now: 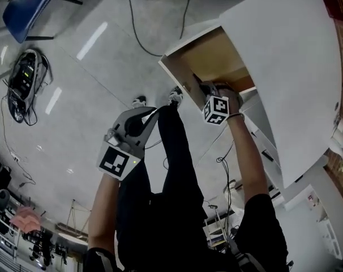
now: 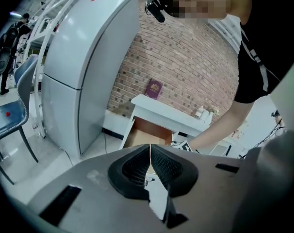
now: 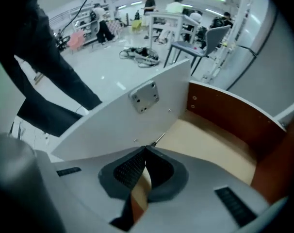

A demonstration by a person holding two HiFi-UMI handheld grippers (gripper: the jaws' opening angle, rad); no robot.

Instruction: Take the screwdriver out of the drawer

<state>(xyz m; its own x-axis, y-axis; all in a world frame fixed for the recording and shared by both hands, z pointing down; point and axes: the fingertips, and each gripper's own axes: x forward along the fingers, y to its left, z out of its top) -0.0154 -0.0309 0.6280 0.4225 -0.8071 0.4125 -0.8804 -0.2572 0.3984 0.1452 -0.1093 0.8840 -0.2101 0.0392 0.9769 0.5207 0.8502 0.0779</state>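
The wooden drawer (image 1: 217, 55) of a white cabinet (image 1: 284, 61) stands pulled out. My right gripper (image 1: 201, 90) points steeply down into it, just behind the white front panel (image 3: 122, 125), jaws shut and nothing between them. In the right gripper view a thin metal shaft, the screwdriver (image 3: 159, 139), shows just beyond my right gripper (image 3: 146, 148), lying on the drawer floor (image 3: 210, 147) against the panel; its handle is hidden. My left gripper (image 1: 146, 118) hangs shut and empty over the floor, left of the drawer. The left gripper view has my left gripper (image 2: 150, 147) facing the open drawer (image 2: 149, 130).
A grey refrigerator (image 2: 84, 57) stands left of the cabinet, against a brick wall (image 2: 186, 67). A dark red book (image 2: 153, 88) lies on the cabinet top. The person's legs (image 1: 171, 152) stand before the drawer. Cables and gear (image 1: 24, 78) and a blue chair (image 1: 30, 4) sit on the floor.
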